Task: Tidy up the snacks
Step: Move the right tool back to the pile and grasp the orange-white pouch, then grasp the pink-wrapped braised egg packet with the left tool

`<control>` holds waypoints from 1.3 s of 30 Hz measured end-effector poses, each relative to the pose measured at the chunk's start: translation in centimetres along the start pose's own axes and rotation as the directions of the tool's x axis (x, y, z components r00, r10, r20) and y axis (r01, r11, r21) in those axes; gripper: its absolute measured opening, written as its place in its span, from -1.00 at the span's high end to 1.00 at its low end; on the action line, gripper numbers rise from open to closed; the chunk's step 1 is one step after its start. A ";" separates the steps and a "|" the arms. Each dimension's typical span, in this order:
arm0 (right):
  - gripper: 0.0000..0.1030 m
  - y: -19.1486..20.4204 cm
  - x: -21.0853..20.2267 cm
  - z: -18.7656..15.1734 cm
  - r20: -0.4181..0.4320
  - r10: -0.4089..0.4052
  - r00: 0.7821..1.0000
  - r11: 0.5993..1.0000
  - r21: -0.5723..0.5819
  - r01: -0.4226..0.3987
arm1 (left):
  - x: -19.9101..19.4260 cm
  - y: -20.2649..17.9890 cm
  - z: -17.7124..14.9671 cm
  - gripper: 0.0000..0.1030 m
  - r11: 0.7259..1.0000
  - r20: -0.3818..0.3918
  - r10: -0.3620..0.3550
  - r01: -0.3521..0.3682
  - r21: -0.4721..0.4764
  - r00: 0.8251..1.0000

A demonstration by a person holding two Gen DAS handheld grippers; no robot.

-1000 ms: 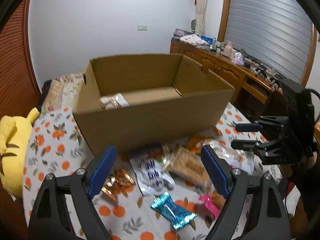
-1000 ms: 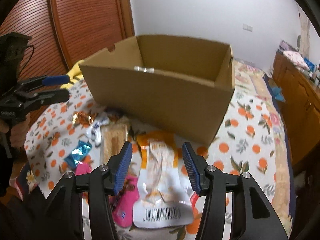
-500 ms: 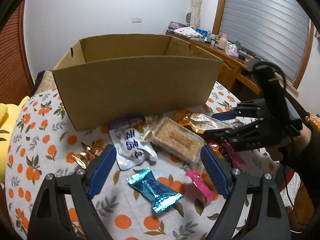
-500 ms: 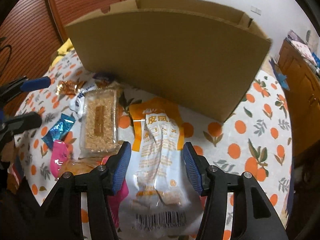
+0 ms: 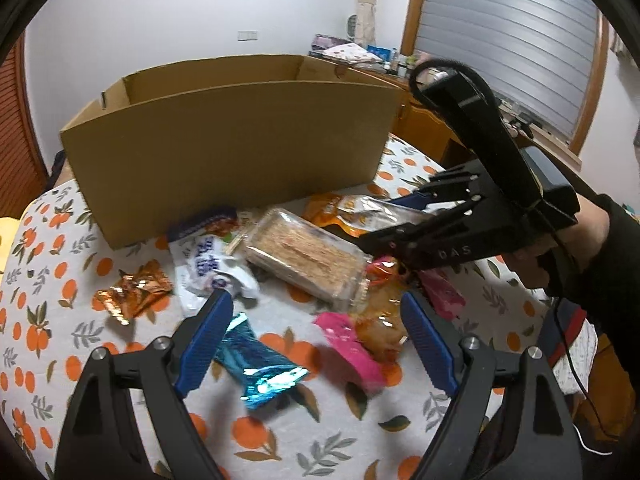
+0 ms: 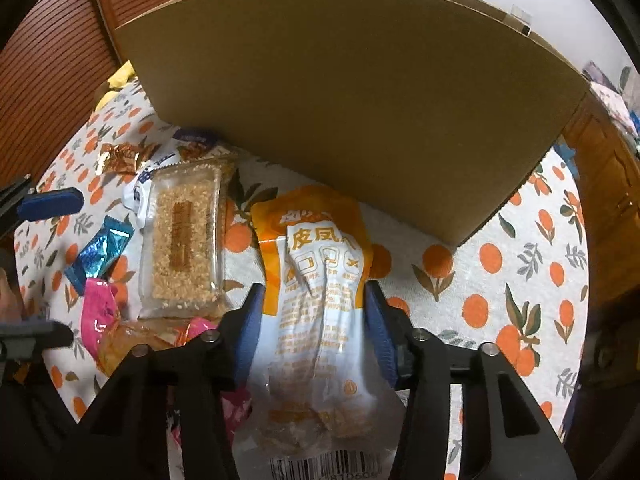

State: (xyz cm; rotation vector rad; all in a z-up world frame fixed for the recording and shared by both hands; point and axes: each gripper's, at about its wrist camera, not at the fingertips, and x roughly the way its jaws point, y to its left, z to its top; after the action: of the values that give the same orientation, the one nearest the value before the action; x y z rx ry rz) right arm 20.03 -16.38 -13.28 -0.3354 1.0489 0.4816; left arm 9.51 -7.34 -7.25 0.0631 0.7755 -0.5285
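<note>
- Snacks lie in a heap on the surface (image 5: pixel 100 364), which has a white cloth with oranges on it.
- We see a big brown cardboard box (image 5: pixel 224 152) standing just behind the heap, open at the top.
- Our right tongs (image 6: pixel 314 312) point down at an orange and white pouch (image 6: pixel 320 280). The pouch lies flat between the two blue pads, and the tongs are closing on it. The pads are at its edges, but we cannot tell if they press it yet.
- Our left tongs (image 5: pixel 316 344) are wide open and hold nothing. They hang over a shiny blue packet (image 5: pixel 260 364) and a pink packet (image 5: pixel 348 344).
- We see a clear pack of brown crunchy bars (image 5: pixel 308 256) in the middle of the heap, just beside the pouch.
- A white and blue bag (image 5: pixel 208 268) lies next to the clear pack, close to the box.
- A small gold wrapper (image 5: pixel 132 292) lies a bit apart from the others, on the left in the left camera's view.
- In the left camera's view we see a hand (image 5: pixel 560 240) in a dark sleeve holding the black handle of the right tongs.
</note>
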 end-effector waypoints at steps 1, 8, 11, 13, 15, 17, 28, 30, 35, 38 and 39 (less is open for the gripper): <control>0.15 0.0 -0.1 -0.1 0.003 -0.001 1.000 1.000 -0.002 0.001 | 0.1 -0.3 0.0 -0.66 1.000 -0.002 -0.008 0.008 0.009 1.000; 0.20 -0.4 -2.3 -1.2 0.069 -0.007 0.998 1.000 0.017 0.005 | 1.2 -2.1 0.0 -0.53 0.997 -0.016 -0.040 0.041 0.071 0.999; 0.20 -0.3 -3.5 -1.3 0.099 -0.006 0.995 1.000 0.022 0.004 | 1.8 -2.6 0.0 -0.50 0.995 -0.029 -0.054 0.056 0.087 0.998; 0.20 -0.3 -4.3 -1.4 0.117 -0.012 0.993 1.000 0.025 0.009 | 2.2 -3.0 0.0 -0.43 0.993 -0.032 -0.056 0.059 0.102 0.998; 0.20 -0.4 -5.3 -1.8 0.139 -0.013 0.990 0.999 0.031 0.009 | 2.5 -3.3 0.0 -0.19 0.991 -0.035 -0.059 0.062 0.118 0.998; 0.20 -0.3 -5.9 -2.1 0.153 -0.009 0.988 0.999 0.034 0.004 | 2.8 -3.5 0.0 -0.13 0.990 -0.041 -0.065 0.070 0.124 0.997; 0.19 0.5 -7.8 -4.3 0.197 0.000 0.980 0.998 0.063 -0.013 | 3.8 -4.6 -1.1 -0.14 0.983 -0.074 -0.049 0.061 0.172 0.996; 0.19 0.4 -7.8 -4.7 0.200 0.003 0.980 0.997 0.073 -0.018 | 3.8 -4.7 -1.0 -0.14 0.983 -0.075 -0.046 0.059 0.174 0.996; 0.19 0.0 -7.8 -5.8 0.212 0.013 0.977 0.993 0.112 -0.037 | 4.3 -5.1 -0.9 -0.14 0.978 -0.077 -0.042 0.057 0.201 0.996; 0.19 -0.2 -7.9 -6.3 0.221 0.018 0.975 0.990 0.131 -0.048 | 4.7 -5.0 -0.6 -0.12 0.979 -0.091 -0.060 0.076 0.188 0.994; 0.19 -0.3 -8.0 -6.5 0.224 0.020 0.974 0.989 0.139 -0.053 | 4.7 -5.0 -0.5 -0.09 0.980 -0.092 -0.062 0.078 0.184 0.994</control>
State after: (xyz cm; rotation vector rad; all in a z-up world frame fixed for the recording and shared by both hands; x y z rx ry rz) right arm 12.05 -21.50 -9.23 -0.1298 0.8670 0.4620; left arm 9.61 -13.56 -10.18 0.2343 0.8121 -0.6685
